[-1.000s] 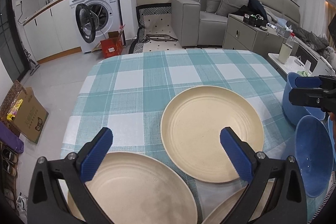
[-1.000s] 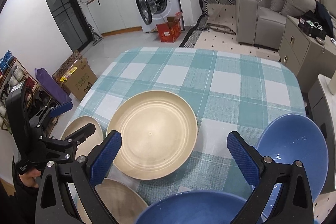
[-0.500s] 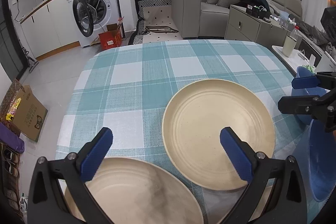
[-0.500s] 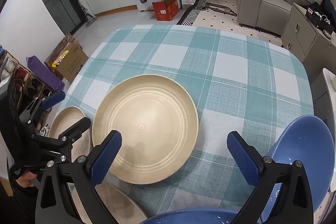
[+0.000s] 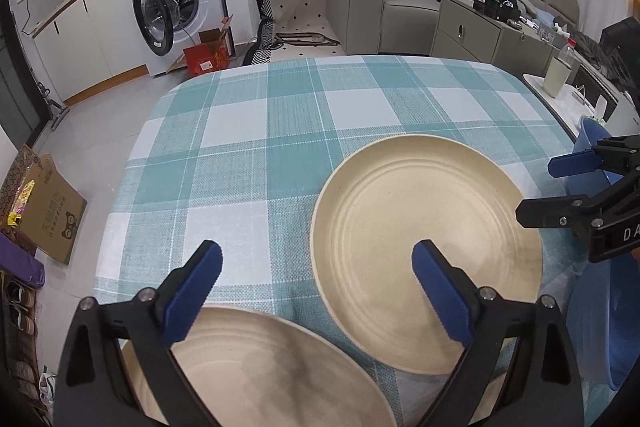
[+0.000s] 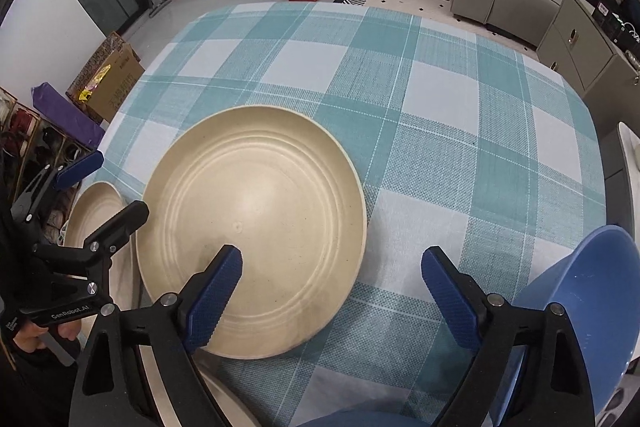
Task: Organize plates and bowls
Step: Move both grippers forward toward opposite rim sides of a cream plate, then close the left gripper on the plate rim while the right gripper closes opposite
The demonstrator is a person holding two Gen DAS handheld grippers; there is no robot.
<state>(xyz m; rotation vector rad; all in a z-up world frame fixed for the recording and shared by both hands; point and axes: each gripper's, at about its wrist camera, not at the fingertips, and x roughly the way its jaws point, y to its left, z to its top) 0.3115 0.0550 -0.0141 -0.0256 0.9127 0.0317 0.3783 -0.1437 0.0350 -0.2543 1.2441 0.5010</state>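
Both tongs closing, nothing between them: left tongs (image 5: 316,277) over near plate (image 5: 260,367), right tongs (image 6: 332,277) beside centre plate (image 6: 256,227) on tabletop (image 6: 440,107). Risk: pads skid off thin rims.

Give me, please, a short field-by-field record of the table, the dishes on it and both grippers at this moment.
surface: table under a teal checked cloth
large plate: beige, lying flat mid-table
other plates: a second beige plate at the near edge
bowls: blue bowl at the right side; another blue rim at the bottom edge
left gripper: jaws closing, nothing between them
right gripper: jaws closing, empty, above the large plate's near rim
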